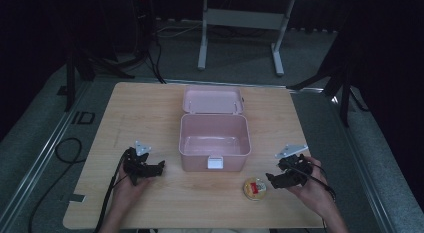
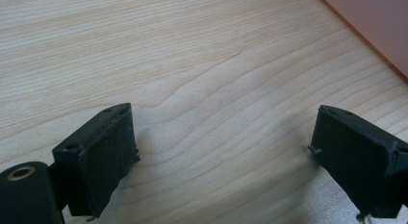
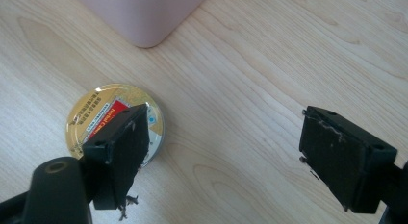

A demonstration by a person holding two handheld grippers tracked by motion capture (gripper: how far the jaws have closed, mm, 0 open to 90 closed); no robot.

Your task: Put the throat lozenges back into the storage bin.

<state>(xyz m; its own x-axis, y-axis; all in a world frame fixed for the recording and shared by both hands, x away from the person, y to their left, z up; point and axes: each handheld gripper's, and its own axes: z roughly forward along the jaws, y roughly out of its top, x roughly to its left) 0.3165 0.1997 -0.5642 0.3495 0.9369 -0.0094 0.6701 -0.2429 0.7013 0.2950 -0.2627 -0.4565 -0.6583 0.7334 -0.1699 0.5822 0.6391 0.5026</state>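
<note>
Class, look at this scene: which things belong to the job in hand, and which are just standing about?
Belonging to the job:
- round gold tin
- open pink box
- right claw, open, beside the tin
- left claw, open

Standing about:
- metal stand on the floor behind the table
- floor cables

One pink box [image 1: 215,143] stands on the one wooden table [image 1: 150,113], its single lid [image 1: 212,100] thrown back. One round gold tin [image 1: 255,188] lies just beside the right gripper [image 1: 281,180]. Two grippers are counted; the left gripper [image 1: 149,171] is the other.
</note>
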